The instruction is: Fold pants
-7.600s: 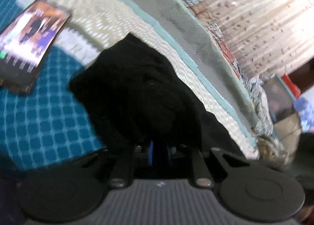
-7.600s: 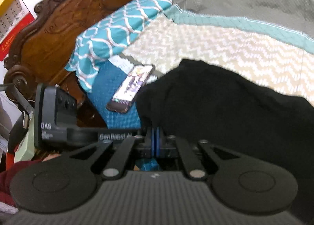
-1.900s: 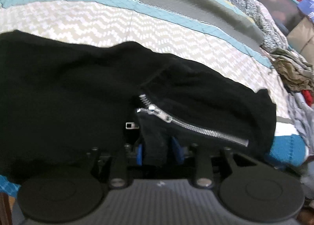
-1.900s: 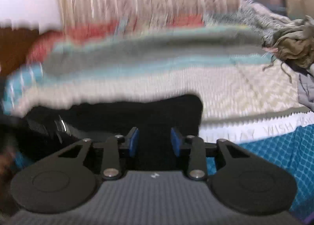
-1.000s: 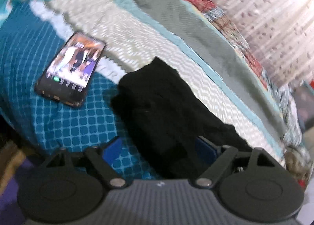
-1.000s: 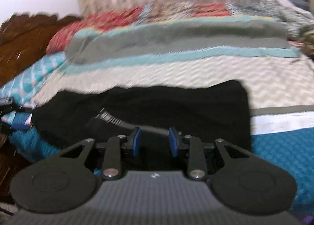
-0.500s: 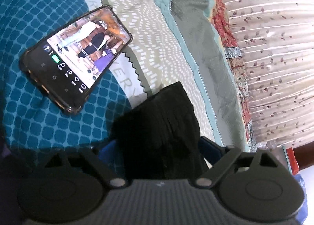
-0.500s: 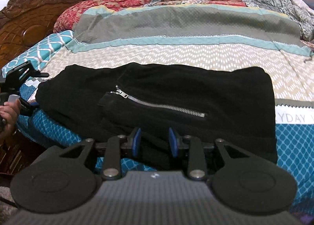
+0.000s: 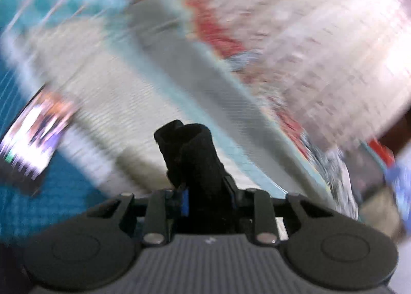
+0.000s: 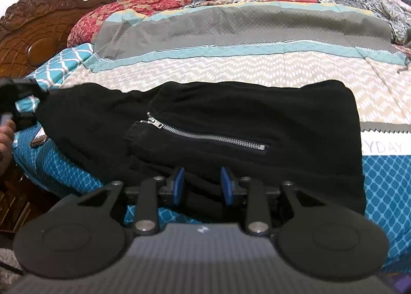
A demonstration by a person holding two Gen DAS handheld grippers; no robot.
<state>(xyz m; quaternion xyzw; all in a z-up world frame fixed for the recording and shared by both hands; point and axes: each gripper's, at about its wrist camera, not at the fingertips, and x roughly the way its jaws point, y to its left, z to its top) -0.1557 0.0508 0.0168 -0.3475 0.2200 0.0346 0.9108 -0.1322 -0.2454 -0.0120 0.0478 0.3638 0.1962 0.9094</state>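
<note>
Black pants [image 10: 257, 114] with a silver zipper [image 10: 205, 137] lie folded across the near part of the bed. My right gripper [image 10: 202, 186] stands at their near edge, blue pads pressed on a thick fold of the cloth. In the blurred left wrist view, my left gripper [image 9: 206, 199] has its jaws closing on a bunched end of the pants [image 9: 197, 150], which sticks up between the fingers. From the right wrist view that end is at the far left, beside a person's hand [image 10: 6, 134].
A phone [image 9: 33, 140] with a lit screen lies on the teal bedspread left of the pants. The patterned quilt [image 10: 231, 68] stretches behind. A carved wooden headboard [image 10: 38, 29] stands at the left, curtains at the back.
My left gripper's jaws have narrowed from wide apart onto the pants' end, and it has swung upward, blurring its view. The right gripper stays on the near edge.
</note>
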